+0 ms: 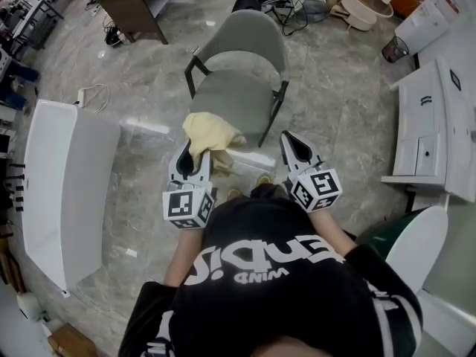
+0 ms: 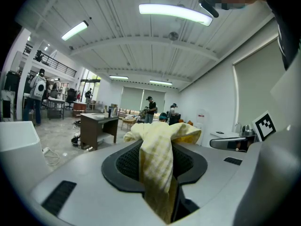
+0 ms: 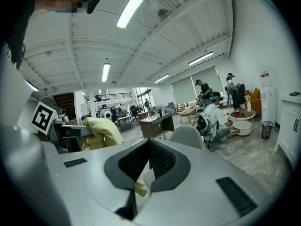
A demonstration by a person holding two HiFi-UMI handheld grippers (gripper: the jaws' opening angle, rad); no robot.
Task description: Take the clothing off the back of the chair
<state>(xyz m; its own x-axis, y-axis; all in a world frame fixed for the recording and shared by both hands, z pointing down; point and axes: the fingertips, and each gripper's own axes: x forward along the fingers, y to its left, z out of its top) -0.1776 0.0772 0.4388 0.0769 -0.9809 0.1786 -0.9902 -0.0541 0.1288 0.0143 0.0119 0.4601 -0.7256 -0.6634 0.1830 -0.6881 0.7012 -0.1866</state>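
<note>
My left gripper is shut on a pale yellow checked piece of clothing, bunched at the near left corner of the grey chair's seat. In the left gripper view the clothing spills over and hangs down between the jaws. The chair's back is bare. To the right my right gripper has its jaws together with nothing between them. The right gripper view shows the clothing at the left and the chair ahead.
A long white table stands at my left and a white cabinet at my right. Beyond the chair are a brown desk, cables, a round low table and a bin. People sit and stand further back.
</note>
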